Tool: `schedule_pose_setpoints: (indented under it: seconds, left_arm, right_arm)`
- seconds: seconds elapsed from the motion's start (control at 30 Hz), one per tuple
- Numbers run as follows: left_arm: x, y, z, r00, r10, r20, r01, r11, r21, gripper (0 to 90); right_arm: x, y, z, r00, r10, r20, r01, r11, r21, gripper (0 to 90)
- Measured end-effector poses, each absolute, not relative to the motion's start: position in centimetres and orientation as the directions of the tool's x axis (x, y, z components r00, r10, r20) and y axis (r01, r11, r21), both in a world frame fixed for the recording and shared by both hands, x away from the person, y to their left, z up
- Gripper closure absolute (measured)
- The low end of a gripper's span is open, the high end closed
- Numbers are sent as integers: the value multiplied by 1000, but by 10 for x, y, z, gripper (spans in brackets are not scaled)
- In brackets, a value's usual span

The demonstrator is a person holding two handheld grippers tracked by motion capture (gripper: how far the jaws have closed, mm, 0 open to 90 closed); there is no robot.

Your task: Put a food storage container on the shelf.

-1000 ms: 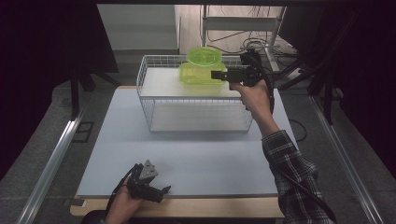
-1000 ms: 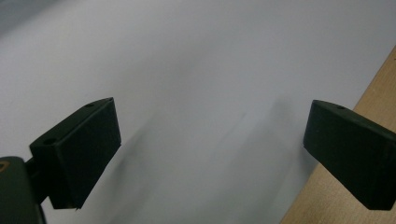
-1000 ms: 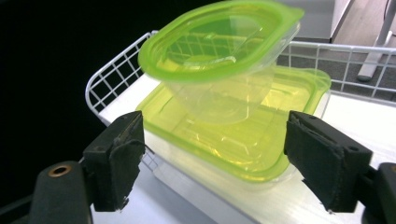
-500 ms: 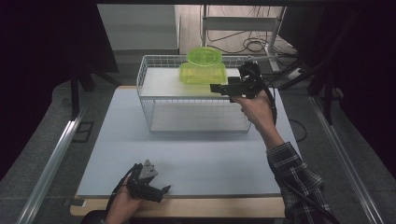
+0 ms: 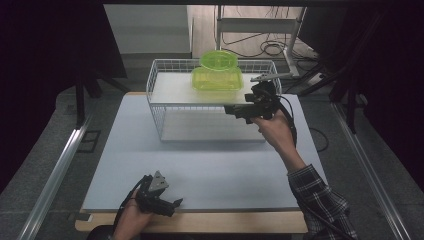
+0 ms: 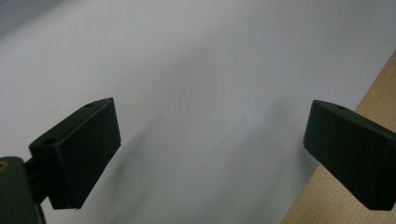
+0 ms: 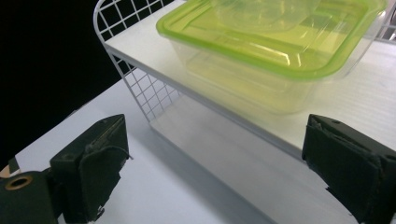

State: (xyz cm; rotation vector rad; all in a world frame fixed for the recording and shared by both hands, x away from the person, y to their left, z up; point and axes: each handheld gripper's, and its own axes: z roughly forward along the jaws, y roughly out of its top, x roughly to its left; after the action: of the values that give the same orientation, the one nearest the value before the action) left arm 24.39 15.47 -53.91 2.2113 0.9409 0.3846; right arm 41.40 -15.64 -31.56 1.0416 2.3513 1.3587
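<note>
Tongs clear of the tub

Right tongs [image 5: 235, 110] hang wide open and empty by the rack's [image 5: 156, 107] right end. Tub [image 5: 217, 79] sits on the upper shelf; placing looks done. Left tongs [image 5: 172, 205], open and empty, rest at the counter's [image 5: 210, 165] near edge. Next is likely retreat.

container [image 7: 280, 56] — right edge cut off | rack [image 7: 140, 88] — top cropped | lower shelf partly hidden

Black two-jaw grippers, left gripper [image 5: 172, 204] grey plate on top, right gripper [image 5: 231, 109] black trailing cable, plaid sleeve [image 5: 322, 205]
</note>
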Motion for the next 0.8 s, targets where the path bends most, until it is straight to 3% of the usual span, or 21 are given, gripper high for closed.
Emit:
schedule_pose_setpoints:
  seconds: [0.8]
  left_arm:
    - [244,153,-540,693,721,9,512,-500,699,35]
  right_arm:
    - [383,-172,-363,-745,658,111,449,372,813,38]
